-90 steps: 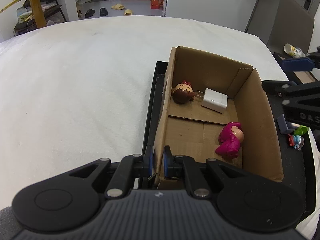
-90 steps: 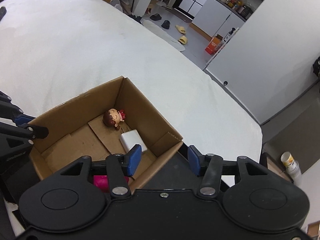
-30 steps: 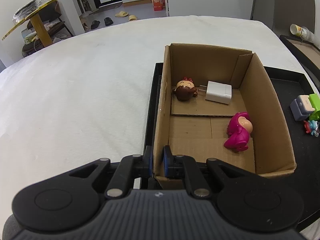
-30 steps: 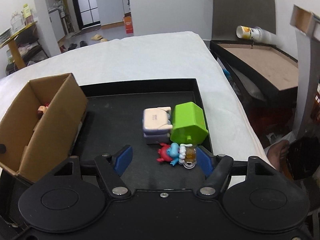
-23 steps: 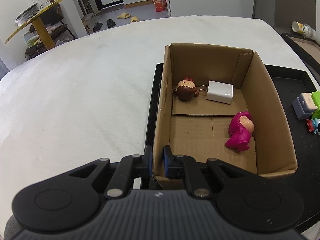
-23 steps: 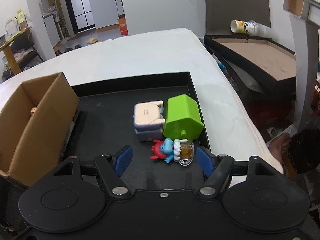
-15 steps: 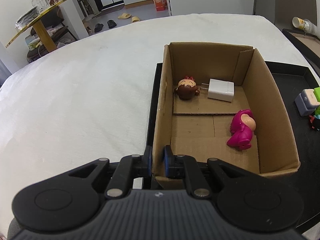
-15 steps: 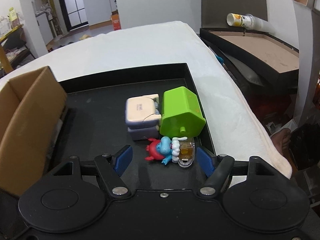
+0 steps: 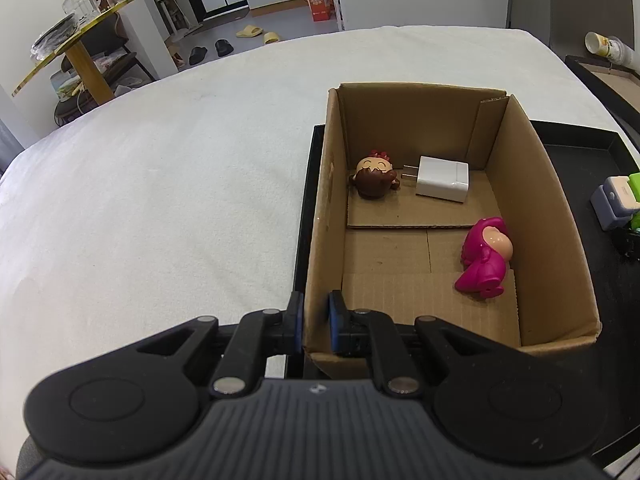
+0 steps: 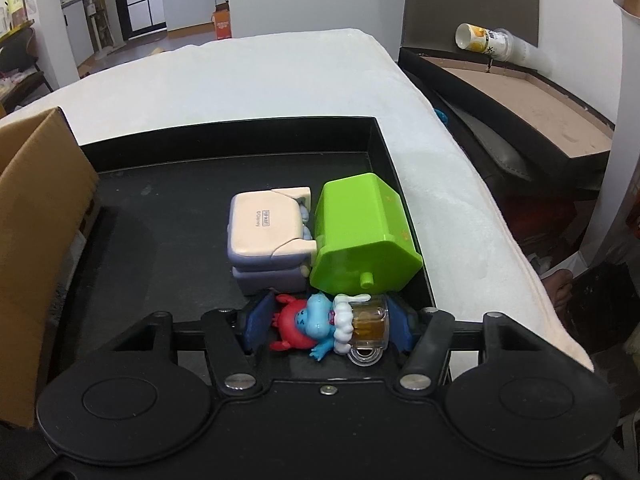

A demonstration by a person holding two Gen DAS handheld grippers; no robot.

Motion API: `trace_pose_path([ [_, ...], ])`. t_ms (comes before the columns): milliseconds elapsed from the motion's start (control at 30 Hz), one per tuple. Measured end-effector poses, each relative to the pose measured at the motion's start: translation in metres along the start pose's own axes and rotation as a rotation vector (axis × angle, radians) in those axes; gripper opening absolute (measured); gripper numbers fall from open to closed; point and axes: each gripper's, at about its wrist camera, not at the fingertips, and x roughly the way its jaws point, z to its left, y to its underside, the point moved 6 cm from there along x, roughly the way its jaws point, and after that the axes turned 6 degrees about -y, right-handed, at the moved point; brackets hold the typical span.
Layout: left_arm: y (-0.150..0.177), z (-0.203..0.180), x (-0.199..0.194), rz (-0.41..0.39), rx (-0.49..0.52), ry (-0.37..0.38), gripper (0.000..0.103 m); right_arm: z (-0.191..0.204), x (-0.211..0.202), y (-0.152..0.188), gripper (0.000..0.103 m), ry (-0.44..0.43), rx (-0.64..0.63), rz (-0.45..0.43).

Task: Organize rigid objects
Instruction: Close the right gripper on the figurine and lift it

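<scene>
Between the right tongs' blue pads (image 10: 253,323) lies a red-and-blue figure (image 10: 308,325); ahead, a lime-green house (image 10: 362,236), a cream-and-lavender block (image 10: 266,236), on a black tray (image 10: 168,184).

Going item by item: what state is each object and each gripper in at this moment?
cardboard box: open-topped, left wall pinched by left gripper.
brown-haired figure: lying in box.
white charger: flat in box.
pink figure: on its side in box.
blue-red figure: lying on black tray, between right gripper fingers; contact unclear.
green house: tipped over.
</scene>
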Motion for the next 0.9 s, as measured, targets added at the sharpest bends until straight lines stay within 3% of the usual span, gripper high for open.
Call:
trace_pose_path([
  [900,-0.001,0.003,0.0,-0.002,-0.003,0.028,0.011,0.03,-0.072,-0.02,0.058,-0.067,-0.1,-0.053],
])
